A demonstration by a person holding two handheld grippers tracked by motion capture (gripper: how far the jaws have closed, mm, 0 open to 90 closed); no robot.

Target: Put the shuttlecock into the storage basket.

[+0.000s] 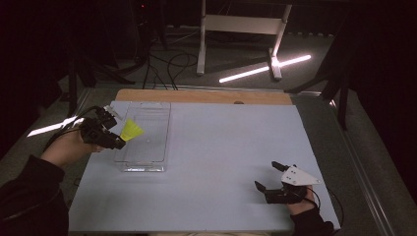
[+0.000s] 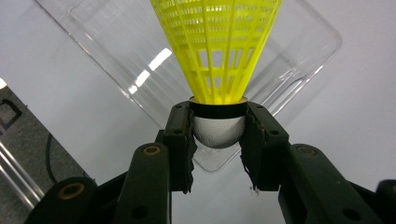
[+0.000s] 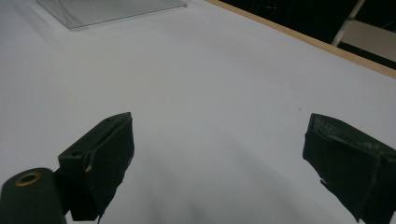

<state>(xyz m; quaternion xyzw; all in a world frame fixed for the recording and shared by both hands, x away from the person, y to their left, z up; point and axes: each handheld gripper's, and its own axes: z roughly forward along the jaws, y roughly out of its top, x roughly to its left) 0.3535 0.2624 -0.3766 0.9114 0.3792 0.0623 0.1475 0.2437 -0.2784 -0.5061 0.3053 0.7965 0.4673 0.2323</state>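
One yellow shuttlecock, cork clamped in my left gripper, points skirt-first seemingly over the clear tray; right gripper gapes, well apart.

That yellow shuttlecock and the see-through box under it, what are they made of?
The shuttlecock has a skirt that looks like moulded plastic: bright yellow, with a regular open lattice rather than feathers. Its rounded nose looks like pale, finely dimpled foam or rubber under a black band; which, I cannot tell. The box seems to be clear hard plastic, glossy, with light streaks on its walls and the table showing through.
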